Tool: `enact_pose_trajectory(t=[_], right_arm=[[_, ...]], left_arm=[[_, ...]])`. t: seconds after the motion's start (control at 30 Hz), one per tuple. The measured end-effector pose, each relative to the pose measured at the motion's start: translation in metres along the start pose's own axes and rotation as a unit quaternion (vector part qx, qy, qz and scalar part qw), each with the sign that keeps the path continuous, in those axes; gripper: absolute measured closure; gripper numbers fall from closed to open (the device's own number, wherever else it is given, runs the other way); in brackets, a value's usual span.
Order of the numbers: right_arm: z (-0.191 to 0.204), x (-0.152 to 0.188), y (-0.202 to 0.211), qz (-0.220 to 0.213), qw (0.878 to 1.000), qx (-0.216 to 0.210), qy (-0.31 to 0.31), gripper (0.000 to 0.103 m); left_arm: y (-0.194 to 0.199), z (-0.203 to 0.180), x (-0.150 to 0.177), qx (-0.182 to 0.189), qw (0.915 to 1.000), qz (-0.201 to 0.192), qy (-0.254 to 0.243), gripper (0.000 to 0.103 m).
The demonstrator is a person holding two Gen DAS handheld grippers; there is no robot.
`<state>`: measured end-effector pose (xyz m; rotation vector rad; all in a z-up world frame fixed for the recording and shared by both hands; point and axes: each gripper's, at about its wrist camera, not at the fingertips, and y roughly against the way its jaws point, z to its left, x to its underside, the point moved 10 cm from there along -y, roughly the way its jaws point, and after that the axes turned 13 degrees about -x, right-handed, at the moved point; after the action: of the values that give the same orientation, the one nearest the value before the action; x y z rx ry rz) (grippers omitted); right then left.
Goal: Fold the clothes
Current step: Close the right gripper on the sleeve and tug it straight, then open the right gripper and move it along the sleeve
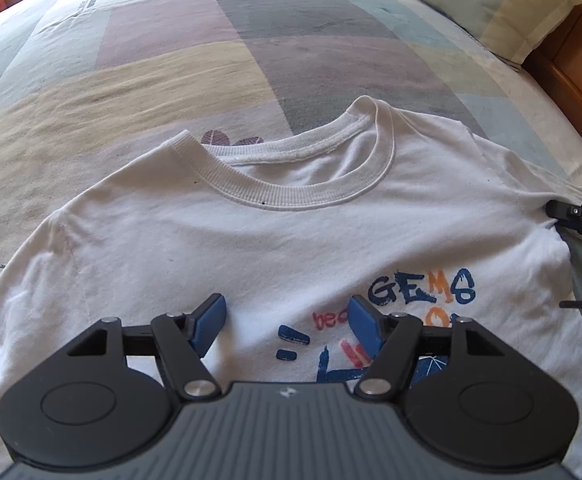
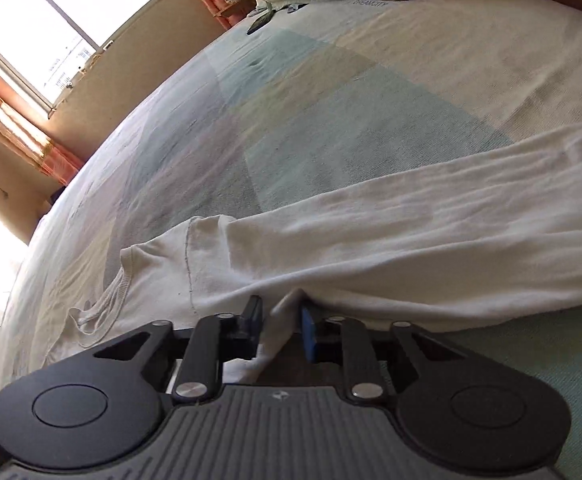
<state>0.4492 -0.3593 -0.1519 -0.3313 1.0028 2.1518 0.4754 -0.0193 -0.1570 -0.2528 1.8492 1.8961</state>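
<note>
White cotton t-shirt [image 1: 251,240] lies flat, front up, on the bed [image 1: 171,80], which has a pastel patchwork sheet. Collar [image 1: 291,184] points twd the far end of the bed and the pillow [image 1: 503,4] w/ "DREAMCITY" print; long axis runs collar-to-hem, from far end back twd the camera. Chest print reads "GEMS" in blue/orange, more letters partly hidden behind the tongs. No containers in view.

Left tongs [image 1: 287,320] hover over the chest, released: blue pads wide apart, nothing betw them, shirt fabric below.

Right tongs [image 2: 281,320] at the shirt's right edge by the sleeve [image 2: 451,220], clenched on a pinched-up ridge of white cloth; the fold stands up betw the pads. Sleeve stretches away to the right across the sheet. Window [image 2: 63,28] and orange curtains [image 2: 31,140] beyond the bed.
</note>
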Motion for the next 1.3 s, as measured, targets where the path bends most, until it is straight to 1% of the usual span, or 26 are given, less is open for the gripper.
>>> enact_pose_trajectory(t=[0.07,0.13,0.17,0.23,0.27,0.3,0.37,0.43,0.57,0.63,0.67,0.7,0.73,0.8,0.87,0.93,0.97,1.0,1.07,1.1,1.13,1.17,1.23,1.3], right_arm=[[-0.006,-0.010,0.006,-0.017,1.000,0.012,0.009,0.090],[0.001,-0.008,0.012,-0.009,0.999,0.023,0.022,0.089],[0.004,-0.007,0.015,-0.005,0.999,0.028,0.029,0.086],[0.011,-0.005,0.021,0.003,0.998,0.038,0.041,0.075],[0.015,-0.003,0.025,0.006,0.998,0.044,0.049,0.062],[0.025,0.003,0.029,0.007,0.997,0.048,0.062,0.053],[0.051,0.018,0.035,0.014,0.993,0.043,0.107,0.048],[0.074,0.031,0.028,0.031,0.988,0.025,0.147,0.046],[0.093,0.057,-0.011,0.089,0.976,-0.011,0.197,0.045],[0.083,0.069,-0.019,0.112,0.969,0.016,0.221,0.046],[0.080,0.072,-0.016,0.113,0.965,0.021,0.238,0.050],[0.079,0.073,-0.010,0.112,0.960,0.025,0.255,0.050],[0.078,0.076,-0.006,0.120,0.957,0.030,0.262,0.050],[0.082,0.080,-0.001,0.134,0.950,0.034,0.282,0.050],[0.090,0.081,0.002,0.143,0.941,0.039,0.305,0.048],[0.098,0.083,0.004,0.151,0.932,0.042,0.327,0.041],[0.104,0.085,0.001,0.151,0.929,0.034,0.336,0.034],[0.108,0.087,-0.004,0.154,0.926,0.030,0.344,0.030],[0.106,0.099,-0.019,0.179,0.919,0.040,0.349,0.027],[0.101,0.104,-0.025,0.189,0.917,0.050,0.348,0.018],[0.100,0.106,-0.027,0.185,0.917,0.050,0.350,0.012],[0.099,0.108,-0.028,0.182,0.918,0.050,0.350,0.002],[0.096,0.111,-0.029,0.187,0.920,0.047,0.340,0.000],[0.096,0.112,-0.029,0.189,0.918,0.044,0.347,0.000]], left_arm=[[0.001,-0.001,-0.001,0.002,1.0000,0.000,-0.003,0.035],[0.002,-0.002,-0.003,0.005,1.0000,-0.002,-0.007,0.035],[0.003,-0.003,-0.004,0.007,0.9999,-0.003,-0.008,0.035],[0.006,-0.005,-0.006,0.009,0.9999,-0.008,-0.009,0.035],[0.007,-0.006,-0.007,0.009,0.9998,-0.011,-0.010,0.035],[0.009,-0.007,-0.008,0.009,0.9998,-0.015,-0.011,0.035],[0.011,-0.009,-0.010,0.007,0.9996,-0.024,-0.014,0.035],[0.013,-0.012,-0.011,0.014,0.9994,-0.027,-0.014,0.035],[0.013,-0.014,-0.001,0.017,0.9991,-0.016,-0.034,0.035],[0.011,-0.012,0.007,0.015,0.9987,-0.008,-0.048,0.034],[0.008,-0.009,0.013,0.009,0.9987,-0.001,-0.051,0.034],[0.007,-0.006,0.018,0.006,0.9985,0.000,-0.055,0.034],[0.009,-0.005,0.020,0.005,0.9982,-0.005,-0.059,0.034],[0.013,-0.004,0.020,0.000,0.9981,-0.003,-0.061,0.034],[0.022,-0.004,0.016,0.003,0.9983,-0.021,-0.054,0.035],[0.024,-0.008,0.014,0.011,0.9978,-0.030,-0.058,0.034],[0.023,-0.009,0.015,0.012,0.9975,-0.029,-0.063,0.034],[0.020,-0.011,0.018,0.009,0.9972,-0.023,-0.070,0.034],[0.014,-0.009,0.028,0.003,0.9971,-0.011,-0.076,0.034],[0.014,-0.005,0.031,0.004,0.9973,-0.012,-0.072,0.033],[0.016,-0.001,0.033,0.006,0.9979,-0.007,-0.064,0.033],[0.017,0.004,0.035,0.007,0.9983,-0.003,-0.057,0.032],[0.020,0.013,0.038,0.000,0.9987,0.005,-0.050,0.032],[0.022,0.019,0.038,-0.005,0.9989,0.007,-0.046,0.032]])
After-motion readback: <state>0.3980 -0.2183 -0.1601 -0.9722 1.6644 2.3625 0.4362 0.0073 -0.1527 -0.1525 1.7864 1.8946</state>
